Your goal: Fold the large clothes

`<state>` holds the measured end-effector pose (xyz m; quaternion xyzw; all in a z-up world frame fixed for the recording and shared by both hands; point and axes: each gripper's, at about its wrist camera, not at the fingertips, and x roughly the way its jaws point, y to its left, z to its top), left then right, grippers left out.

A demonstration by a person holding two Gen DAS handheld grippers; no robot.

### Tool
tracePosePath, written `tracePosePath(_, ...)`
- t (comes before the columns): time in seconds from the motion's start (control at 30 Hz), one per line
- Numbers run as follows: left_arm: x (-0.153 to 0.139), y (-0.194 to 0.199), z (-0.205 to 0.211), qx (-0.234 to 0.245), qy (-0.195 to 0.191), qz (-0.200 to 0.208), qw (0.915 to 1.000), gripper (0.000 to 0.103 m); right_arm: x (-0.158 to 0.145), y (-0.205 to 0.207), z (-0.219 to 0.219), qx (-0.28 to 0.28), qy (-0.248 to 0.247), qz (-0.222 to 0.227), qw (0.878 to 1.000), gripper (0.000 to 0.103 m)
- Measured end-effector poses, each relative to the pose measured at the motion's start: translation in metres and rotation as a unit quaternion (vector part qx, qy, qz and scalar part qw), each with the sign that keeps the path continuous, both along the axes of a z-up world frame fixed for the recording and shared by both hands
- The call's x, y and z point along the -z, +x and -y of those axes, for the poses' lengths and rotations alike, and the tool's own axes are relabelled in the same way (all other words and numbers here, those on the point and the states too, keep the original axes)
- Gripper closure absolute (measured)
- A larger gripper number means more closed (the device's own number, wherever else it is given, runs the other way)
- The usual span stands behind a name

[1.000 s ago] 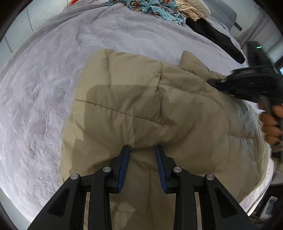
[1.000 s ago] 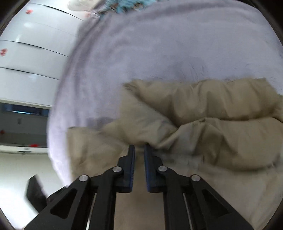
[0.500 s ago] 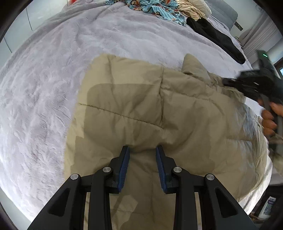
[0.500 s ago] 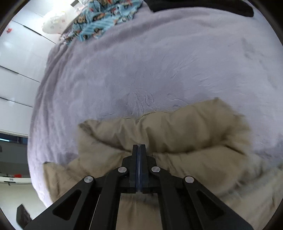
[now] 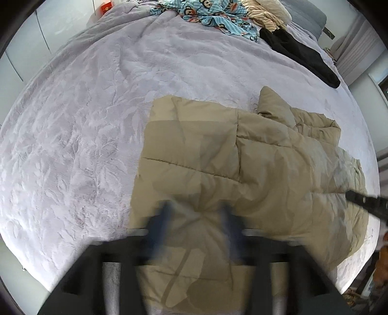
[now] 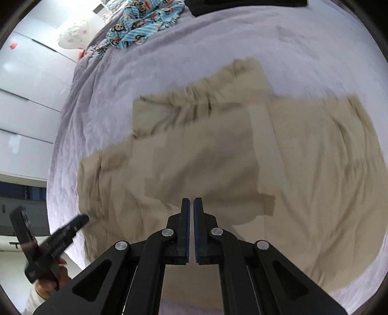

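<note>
At the bottom of each frame, the left gripper [image 5: 196, 218], blurred, gapes wide and empty, while the right gripper [image 6: 191, 218] is nearly closed on nothing. Mid-frame, the tan quilted coat [image 5: 242, 184] sprawls on the grey bedspread [image 5: 84, 121]; its puffy, unpinned sleeve fold may spring open.

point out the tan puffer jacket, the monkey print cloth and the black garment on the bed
tan puffer jacket [image 5: 254, 169]: left wrist view, on its quilted middle panel.
monkey print cloth [image 5: 218, 14]: left wrist view, on its blue striped middle.
black garment [image 5: 300, 52]: left wrist view, on the middle of its long dark stretch.
</note>
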<state>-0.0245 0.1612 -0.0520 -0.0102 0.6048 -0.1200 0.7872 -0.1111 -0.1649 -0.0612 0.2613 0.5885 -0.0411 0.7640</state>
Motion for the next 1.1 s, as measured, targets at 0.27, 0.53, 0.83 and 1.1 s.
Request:
tracePosePath(0.27,-0.004,0.0,-0.011,0.0,0.005,0.013,0.9999,0.002,0.017,-0.034,-0.012,0.038,0.014,-0.028,0.999,0.1)
tracePosePath(0.53,0.011,0.0,-0.02,0.009,0.01,0.0,0.9999,0.001,0.023,-0.038,-0.023,0.04,0.017,-0.037,0.998,0.099)
tracePosePath(0.83,0.021,-0.001,-0.043,0.008,0.016,-0.009,0.9998,0.001,0.027,-0.037,-0.037,0.036,0.02,-0.025,0.999,0.008)
tracePosePath(1.1,0.043,0.034,-0.079,0.026,-0.06,-0.03,0.9974,0.002,0.038,-0.037,-0.037,0.036,0.024,-0.038,0.998,0.008)
